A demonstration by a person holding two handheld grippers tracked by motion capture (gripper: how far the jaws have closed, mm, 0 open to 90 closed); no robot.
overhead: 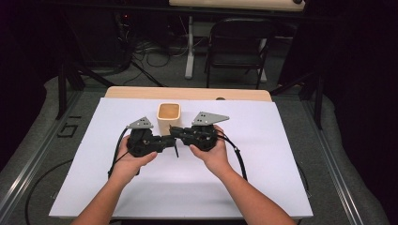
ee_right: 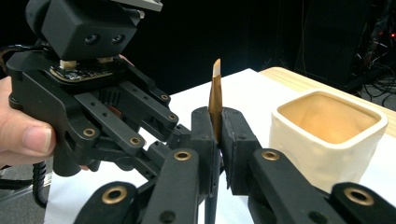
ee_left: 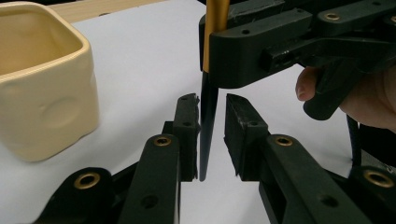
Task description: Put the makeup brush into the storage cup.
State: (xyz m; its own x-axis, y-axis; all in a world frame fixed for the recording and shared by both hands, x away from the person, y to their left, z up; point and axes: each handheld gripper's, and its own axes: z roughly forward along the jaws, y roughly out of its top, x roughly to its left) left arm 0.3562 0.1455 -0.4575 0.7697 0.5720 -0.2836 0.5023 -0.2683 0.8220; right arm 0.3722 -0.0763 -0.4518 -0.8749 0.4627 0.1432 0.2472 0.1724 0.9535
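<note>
From the high view I see a white sheet (overhead: 141,187) on a wooden table, a folding chair (overhead: 237,44) at upper centre, a cream cup (overhead: 168,116) mid-frame; left gripper (overhead: 165,139) and right gripper (overhead: 174,131) meet below it. In the left gripper view my jaws stand spread around the dark tip of an upright brush (ee_left: 208,116). In the right gripper view the jaws pinch it, gold end up; no writing is readable.

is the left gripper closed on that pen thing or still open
Open. In the left gripper view the left gripper has a gap on each side of the pen's dark tip; the right gripper clamps its gold barrel.
</note>
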